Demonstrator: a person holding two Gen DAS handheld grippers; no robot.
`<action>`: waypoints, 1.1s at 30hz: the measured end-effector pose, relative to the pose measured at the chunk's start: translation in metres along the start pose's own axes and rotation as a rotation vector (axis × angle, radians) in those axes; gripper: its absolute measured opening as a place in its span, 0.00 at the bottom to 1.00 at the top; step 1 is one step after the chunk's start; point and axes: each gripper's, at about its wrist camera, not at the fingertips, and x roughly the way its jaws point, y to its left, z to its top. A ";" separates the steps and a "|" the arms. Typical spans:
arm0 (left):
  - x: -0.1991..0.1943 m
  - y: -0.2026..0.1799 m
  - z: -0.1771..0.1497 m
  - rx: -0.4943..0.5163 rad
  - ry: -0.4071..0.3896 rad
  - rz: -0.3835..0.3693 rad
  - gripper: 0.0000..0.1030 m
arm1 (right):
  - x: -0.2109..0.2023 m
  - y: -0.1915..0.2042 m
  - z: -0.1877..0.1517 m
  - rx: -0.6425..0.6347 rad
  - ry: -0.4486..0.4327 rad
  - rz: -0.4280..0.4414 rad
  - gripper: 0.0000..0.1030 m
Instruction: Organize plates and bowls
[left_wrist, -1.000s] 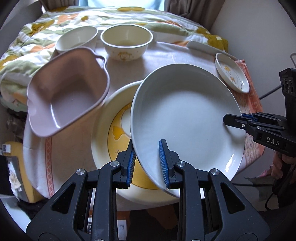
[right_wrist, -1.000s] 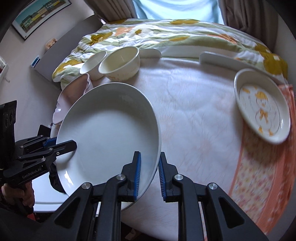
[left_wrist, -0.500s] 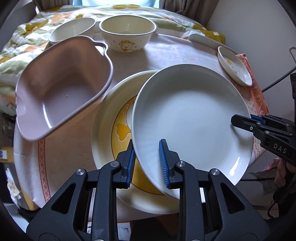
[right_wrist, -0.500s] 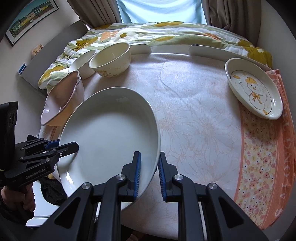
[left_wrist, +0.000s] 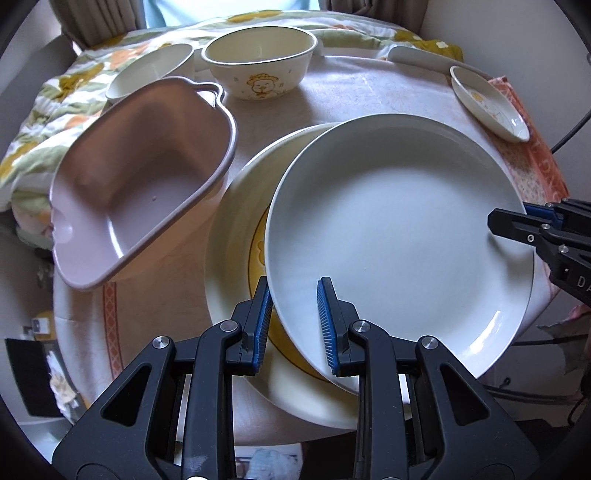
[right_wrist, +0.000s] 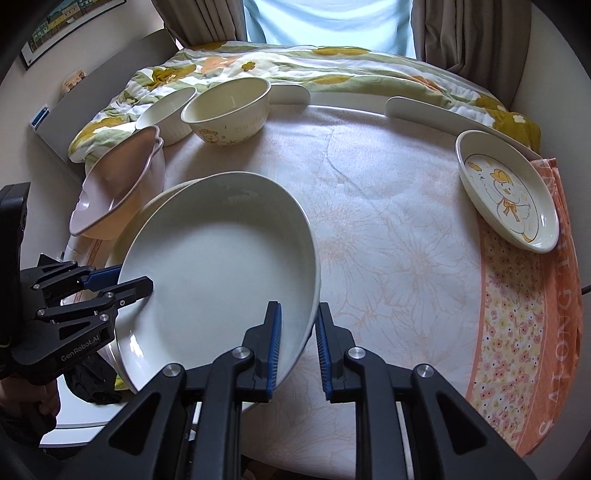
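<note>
**Operator:** Right, nearest to me, both grippers are on the same dish. My left gripper (left_wrist: 293, 325) has its jaws clamped on the near-left rim of the white plate (left_wrist: 399, 236), and my right gripper (right_wrist: 297, 347) pinches the opposite rim. The plate hangs tilted between them, over the yellow-patterned plate (left_wrist: 236, 236) lying on the table (right_wrist: 388, 229).

**Observer:** So which step is that?

**Operator:** Stacking, I'd say. I'm setting the white plate onto the patterned one. It overlaps it but sits off-centre toward the right, and I can't tell whether its underside touches yet.

**Observer:** What does the next move need?

**Operator:** Level it, slide it left until the rims line up, lower both sides together, then let go one side at a time. If one side goes early, my guess is it tips.

**Observer:** And further out?

**Operator:** Left of the stack, the pink square dish (left_wrist: 136, 177) stands tilted, nothing in it. Behind that, a small white bowl (left_wrist: 147, 74) and the cartoon bowl (left_wrist: 260, 61), just beside each other, both empty as far as I see. Far right, the little duck dish (right_wrist: 508, 192) sits well apart on the orange cloth edge (right_wrist: 524, 332), also empty.
</note>
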 end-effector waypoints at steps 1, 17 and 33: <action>-0.001 -0.002 0.000 0.018 -0.004 0.025 0.22 | 0.000 0.002 0.000 -0.005 0.000 -0.004 0.16; -0.008 -0.014 0.000 0.141 -0.044 0.223 0.22 | 0.005 0.022 -0.001 -0.083 -0.011 -0.064 0.17; -0.027 -0.011 0.003 0.142 -0.093 0.227 0.22 | -0.002 0.028 -0.001 -0.058 -0.040 -0.071 0.16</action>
